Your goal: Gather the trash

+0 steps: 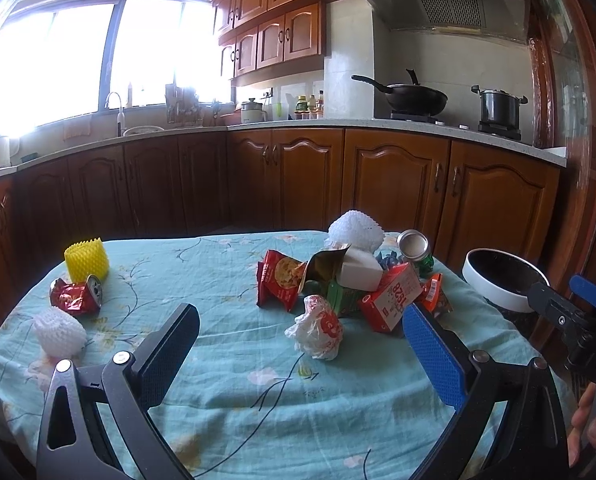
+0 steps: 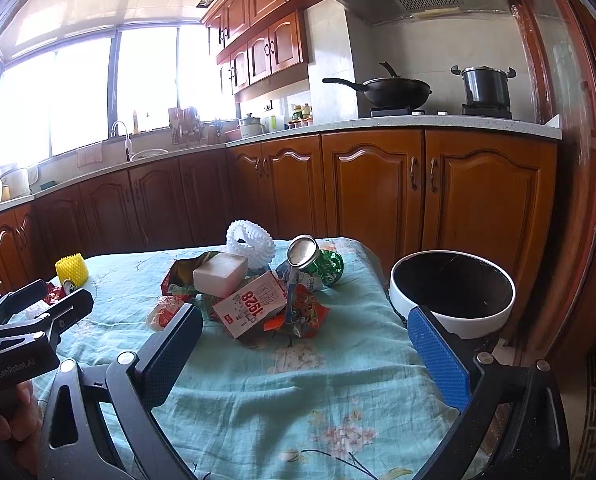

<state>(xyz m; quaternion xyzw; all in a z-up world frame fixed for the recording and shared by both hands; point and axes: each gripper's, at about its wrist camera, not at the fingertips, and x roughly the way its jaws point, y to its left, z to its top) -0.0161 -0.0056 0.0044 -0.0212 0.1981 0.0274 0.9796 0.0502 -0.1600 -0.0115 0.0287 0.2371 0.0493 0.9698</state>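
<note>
The left tool [image 1: 300, 338] stands wide apart and holds nothing, hovering over the near part of the tabletop [image 1: 226, 380], which is covered by a light blue flowered cloth. Just past its fingers lies a crumpled white and red plastic bag [image 1: 318, 326]. Beyond the bag sits the main heap of trash: a red snack packet [image 1: 280, 280], a white foam block [image 1: 360, 270], a red and white carton [image 1: 392, 298] marked 1928, a white foam net [image 1: 356, 230] and a crushed green can [image 1: 416, 250], all touching or overlapping toward the far right corner. Near the left edge lie a crushed red can [image 1: 78, 294] and a second white foam net [image 1: 60, 332], with a yellow foam net [image 1: 87, 260] standing at the far left corner.

The right tool [image 2: 304, 338] is also spread wide and empty, above the near right part of the tabletop [image 2: 298, 400]. Ahead of it the carton [image 2: 250, 308] rests against colourful wrappers [image 2: 304, 312], with the foam block [image 2: 220, 274] and green can [image 2: 316, 260] behind. A round white bin [image 2: 452, 294] with a dark inside stands just beside the right edge, its opening facing up.
</note>
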